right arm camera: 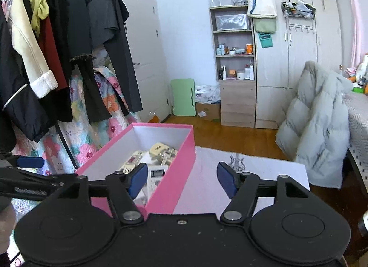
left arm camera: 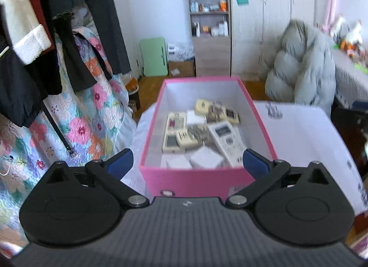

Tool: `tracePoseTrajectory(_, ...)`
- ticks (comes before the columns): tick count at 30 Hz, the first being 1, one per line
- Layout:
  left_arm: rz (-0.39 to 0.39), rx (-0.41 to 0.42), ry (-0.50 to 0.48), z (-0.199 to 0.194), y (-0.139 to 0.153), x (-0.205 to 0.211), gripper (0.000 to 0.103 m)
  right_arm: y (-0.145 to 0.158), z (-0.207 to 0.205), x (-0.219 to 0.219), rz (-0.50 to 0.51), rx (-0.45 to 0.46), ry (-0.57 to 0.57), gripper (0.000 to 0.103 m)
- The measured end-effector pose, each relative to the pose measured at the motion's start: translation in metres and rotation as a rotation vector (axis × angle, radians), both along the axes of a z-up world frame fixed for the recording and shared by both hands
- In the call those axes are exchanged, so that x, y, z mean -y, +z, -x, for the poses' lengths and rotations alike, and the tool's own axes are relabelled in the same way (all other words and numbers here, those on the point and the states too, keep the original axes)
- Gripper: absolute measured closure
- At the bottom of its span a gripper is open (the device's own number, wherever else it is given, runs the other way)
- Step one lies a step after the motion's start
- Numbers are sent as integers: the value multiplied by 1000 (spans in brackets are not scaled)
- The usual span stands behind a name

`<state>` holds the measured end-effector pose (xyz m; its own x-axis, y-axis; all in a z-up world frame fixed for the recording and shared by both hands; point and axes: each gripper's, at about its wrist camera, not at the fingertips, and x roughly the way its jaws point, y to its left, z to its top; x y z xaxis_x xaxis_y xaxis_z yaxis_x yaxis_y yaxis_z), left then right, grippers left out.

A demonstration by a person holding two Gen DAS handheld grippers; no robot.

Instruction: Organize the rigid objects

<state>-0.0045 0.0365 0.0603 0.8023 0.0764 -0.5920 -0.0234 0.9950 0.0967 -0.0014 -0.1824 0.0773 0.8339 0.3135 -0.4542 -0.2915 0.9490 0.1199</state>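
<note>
- The pink box (left arm camera: 195,180) stands open at the top, so its inside can be entered from above; its four upright walls bar any entry from the side.
- The box floor is crowded with remotes (left arm camera: 226,139) and white adapters (left arm camera: 205,158) lying against and over one another (little bare floor shows, mainly along the left wall and at the far end).
- To the right of the box, the white tabletop (right arm camera: 207,186) lies bare, giving room to pass or set down.
- On the left, hanging clothes (right arm camera: 69,48) and a floral quilt (left arm camera: 87,117) crowd close to the table edge.
- On the right, beyond the table edge, a puffy grey jacket (right arm camera: 317,129) bulks over a chair.
</note>
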Motion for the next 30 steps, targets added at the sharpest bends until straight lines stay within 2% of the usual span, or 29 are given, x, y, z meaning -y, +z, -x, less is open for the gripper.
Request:
tracePoseTrajectory(1,-4,-6,-1,2,-2,3,0,-1,5,0,5,-2,-8,26)
tracePoseTrajectory(3,4,-6,5,4,-6,6,0,-2,16,-2,21,7,-35,2)
tracePoseTrajectory(4,8,-7,14,5,-7,6,0,-2,22,-3,35,26,-55,0)
tracePoseTrajectory(6,7,-4,37,7,-10,8,0,-3,32,-5,78,49,-90,0)
tracePoseTrajectory(8,-3,-9,53,6,-12,9,0,-3,35,-7,95,22,-115,0)
tracePoseTrajectory(11,-3,-19,64,8,-14,12,0,-4,34,-2,45,-35,-129,0)
tracePoseTrajectory(14,3,-27,55,11,-16,15,0,-8,36,0,44,-55,-147,0)
tracePoseTrajectory(22,2,-26,38,18,-16,21,0,-11,44,0,106,-33,-187,0)
tracePoseTrajectory(30,11,-31,31,21,-17,28,0,-14,43,8,82,-53,-203,0)
